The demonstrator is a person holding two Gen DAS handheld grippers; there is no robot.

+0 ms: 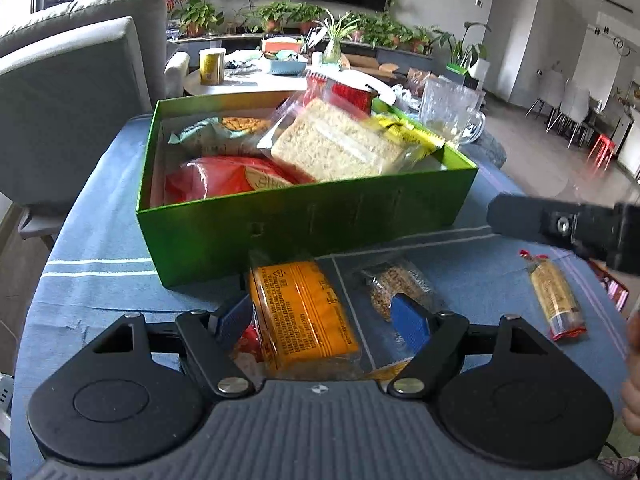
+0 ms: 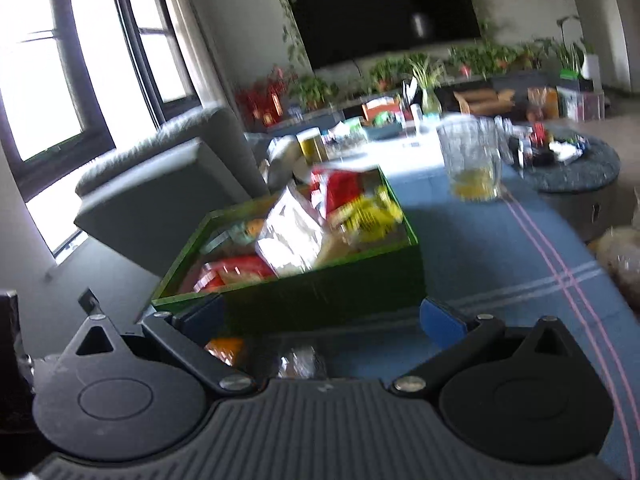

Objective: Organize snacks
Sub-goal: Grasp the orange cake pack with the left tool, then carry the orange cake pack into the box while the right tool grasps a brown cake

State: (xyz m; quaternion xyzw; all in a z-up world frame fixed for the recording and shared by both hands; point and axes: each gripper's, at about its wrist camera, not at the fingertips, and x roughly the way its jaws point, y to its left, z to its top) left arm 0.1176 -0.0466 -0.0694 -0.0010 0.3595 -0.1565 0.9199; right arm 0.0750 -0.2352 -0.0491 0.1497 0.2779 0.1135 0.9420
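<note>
Left gripper (image 1: 324,316) – fingers spread, orange snack pack (image 1: 304,312) between them on counter (image 1: 100,280), just in front of green box (image 1: 304,216). Right gripper (image 2: 320,320) – fingers spread, nothing pinched. Box near counter's far-left edge, snacks inside.

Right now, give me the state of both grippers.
Left gripper: open around the orange packet, not gripping it.
Right gripper: open, holding nothing.

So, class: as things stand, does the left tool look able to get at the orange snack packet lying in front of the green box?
Probably yes. The left tool is open, its fingers either side of the orange snack packet, with nothing over the packet. The green box stands just beyond it.
</note>
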